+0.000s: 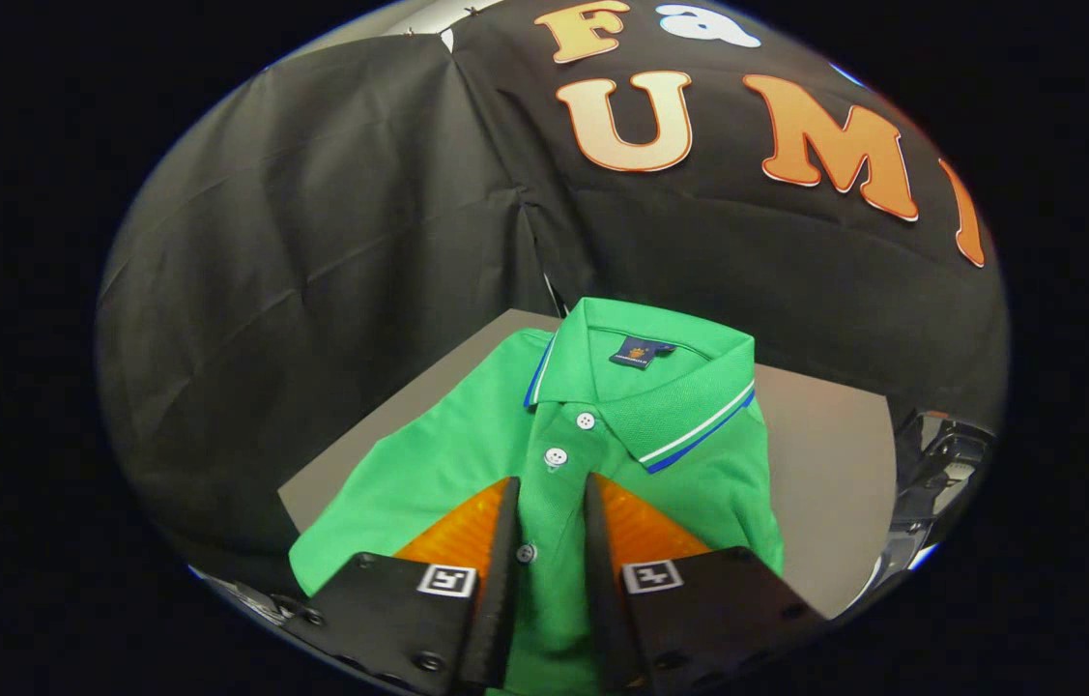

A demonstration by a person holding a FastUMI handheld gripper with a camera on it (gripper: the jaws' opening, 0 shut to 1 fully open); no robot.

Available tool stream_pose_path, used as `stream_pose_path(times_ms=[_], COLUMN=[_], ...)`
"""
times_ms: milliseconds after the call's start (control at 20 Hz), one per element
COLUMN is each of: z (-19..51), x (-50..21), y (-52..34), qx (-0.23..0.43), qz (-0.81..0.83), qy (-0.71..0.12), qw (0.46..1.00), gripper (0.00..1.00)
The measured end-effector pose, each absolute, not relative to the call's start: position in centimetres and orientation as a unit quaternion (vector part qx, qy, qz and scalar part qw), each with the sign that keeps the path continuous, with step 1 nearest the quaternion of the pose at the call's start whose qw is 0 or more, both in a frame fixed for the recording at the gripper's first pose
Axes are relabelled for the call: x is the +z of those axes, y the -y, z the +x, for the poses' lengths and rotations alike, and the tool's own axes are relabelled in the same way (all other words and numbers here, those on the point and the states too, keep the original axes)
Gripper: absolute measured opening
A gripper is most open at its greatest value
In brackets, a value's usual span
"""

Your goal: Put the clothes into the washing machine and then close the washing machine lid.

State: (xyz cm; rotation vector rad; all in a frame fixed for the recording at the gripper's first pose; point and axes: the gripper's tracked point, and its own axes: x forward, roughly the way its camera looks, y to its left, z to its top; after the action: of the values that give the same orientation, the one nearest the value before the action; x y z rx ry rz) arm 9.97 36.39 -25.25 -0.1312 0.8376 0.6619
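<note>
The gripper points forward and slightly down, its two fingers parted by a narrow gap, level with each other, clamping nothing between them.

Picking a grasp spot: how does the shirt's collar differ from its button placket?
The green polo shirt's collar has blue and white edge stripes and lies beyond the fingers; the button placket is plain green with white buttons and runs between the fingers of the gripper, which stand apart. Both are green knit.
</note>
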Motion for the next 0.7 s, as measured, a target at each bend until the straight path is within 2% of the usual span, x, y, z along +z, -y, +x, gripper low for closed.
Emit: stream_pose_path(times_ms=[50,100,150,200,250,300,350,700], z=[10.0,9.7,9.8,9.8,9.9,9.9,9.9,9.2], x=[-25.3,-25.0,-24.8,-24.7,-24.6,-24.6,-24.6,-20.9], y=[-36.4,-36.1,-35.9,-35.8,-35.9,-35.9,-36.1,-35.3], qx=[0.321,0.320,0.325,0.321,0.325,0.318,0.318,0.331], qz=[-0.058,-0.054,-0.053,-0.044,-0.045,-0.039,-0.040,0.001], qy=[-0.402,-0.408,-0.406,-0.402,-0.395,-0.388,-0.378,-0.301], qw=[0.856,0.853,0.853,0.856,0.858,0.864,0.869,0.894], gripper=[0.32,0.32,0.22,0.22,0.14,0.14,0.08,0.08])
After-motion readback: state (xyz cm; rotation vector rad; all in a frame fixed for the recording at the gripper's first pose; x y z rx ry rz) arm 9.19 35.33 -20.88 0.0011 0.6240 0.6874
